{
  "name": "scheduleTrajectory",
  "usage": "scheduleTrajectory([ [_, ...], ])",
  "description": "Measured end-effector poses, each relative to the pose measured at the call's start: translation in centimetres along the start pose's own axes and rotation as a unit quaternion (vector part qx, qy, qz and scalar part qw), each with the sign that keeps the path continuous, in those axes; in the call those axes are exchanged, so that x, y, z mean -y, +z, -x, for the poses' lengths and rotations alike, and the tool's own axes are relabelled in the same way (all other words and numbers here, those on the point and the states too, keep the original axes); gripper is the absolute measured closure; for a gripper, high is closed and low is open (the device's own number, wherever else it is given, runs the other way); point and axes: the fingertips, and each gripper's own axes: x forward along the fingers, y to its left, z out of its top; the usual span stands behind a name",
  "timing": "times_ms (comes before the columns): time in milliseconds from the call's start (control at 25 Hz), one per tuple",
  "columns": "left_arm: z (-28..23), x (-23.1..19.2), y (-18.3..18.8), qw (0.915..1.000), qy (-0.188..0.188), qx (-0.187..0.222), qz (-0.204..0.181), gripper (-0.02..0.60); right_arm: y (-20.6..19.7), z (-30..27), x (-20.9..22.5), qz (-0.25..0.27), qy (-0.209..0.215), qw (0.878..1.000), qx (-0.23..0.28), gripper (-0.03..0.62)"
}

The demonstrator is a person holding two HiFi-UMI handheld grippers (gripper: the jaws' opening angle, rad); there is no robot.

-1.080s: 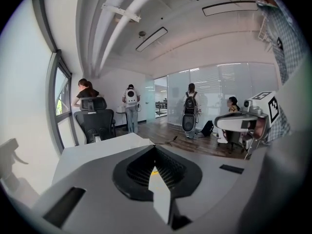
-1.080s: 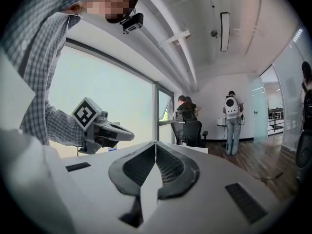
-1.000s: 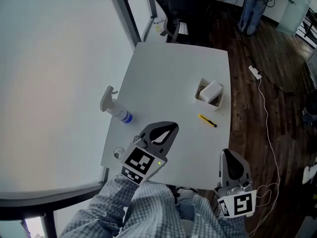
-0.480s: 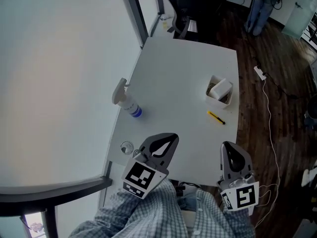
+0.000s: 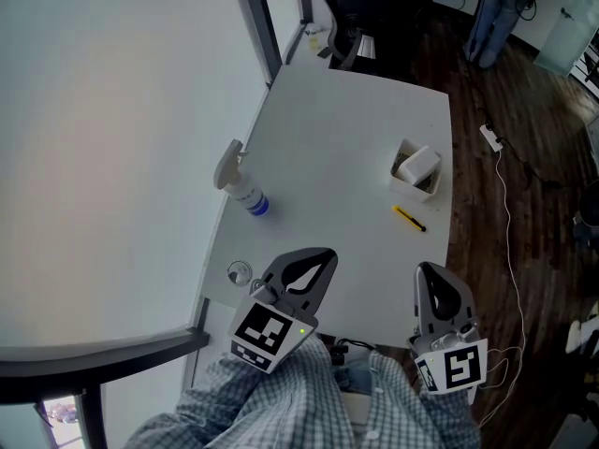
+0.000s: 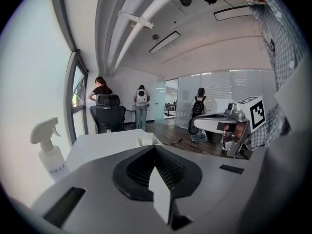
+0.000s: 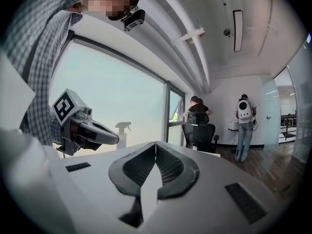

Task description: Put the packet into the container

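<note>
Grey jaws fully together, both empty

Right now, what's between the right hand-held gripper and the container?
In the head view, only a yellow pen-like item lies between the right hand-held gripper and the container.

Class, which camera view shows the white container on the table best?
The head view: it looks down into the container, showing rim and white packet inside. The left gripper view shows only its top beyond the claw; the right gripper view misses it.
</note>
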Motion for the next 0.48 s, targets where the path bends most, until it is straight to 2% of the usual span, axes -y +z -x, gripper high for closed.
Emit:
scheduleTrajectory([
  [480, -0.2, 0.7, -0.1, 0.9999, -0.007, -0.003, -0.009, 0.574, -0.3, 0.1, -1.2, 0.001, 0.006, 1.0, -0.005, 0.579],
])
